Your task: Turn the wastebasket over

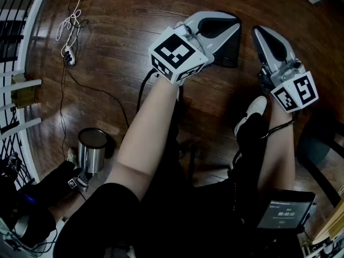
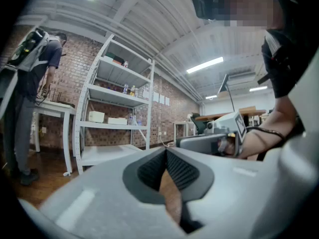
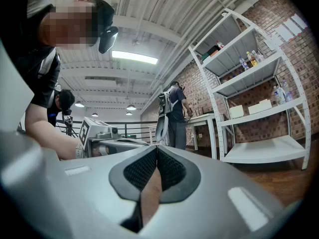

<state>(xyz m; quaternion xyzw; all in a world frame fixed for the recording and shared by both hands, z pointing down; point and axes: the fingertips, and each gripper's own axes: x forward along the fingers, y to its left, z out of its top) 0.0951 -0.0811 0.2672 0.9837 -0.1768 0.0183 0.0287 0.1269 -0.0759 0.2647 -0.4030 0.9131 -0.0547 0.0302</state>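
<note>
A dark wooden floor (image 1: 123,31) carries a power strip (image 1: 69,55) with a coiled white cord (image 1: 70,20) and a thin black cable (image 1: 91,90) trailing from it. A white railing (image 1: 16,47) runs along the left edge, and a small lit screen (image 1: 284,213) sits at the lower right. A white shelf rack (image 2: 117,96) with boxes (image 2: 96,116) and bottles (image 3: 249,59) stands against a brick wall (image 2: 169,113). Beside it, a person with a backpack (image 2: 30,83) stands at a white table (image 2: 50,108) under strip lights (image 3: 133,57).
</note>
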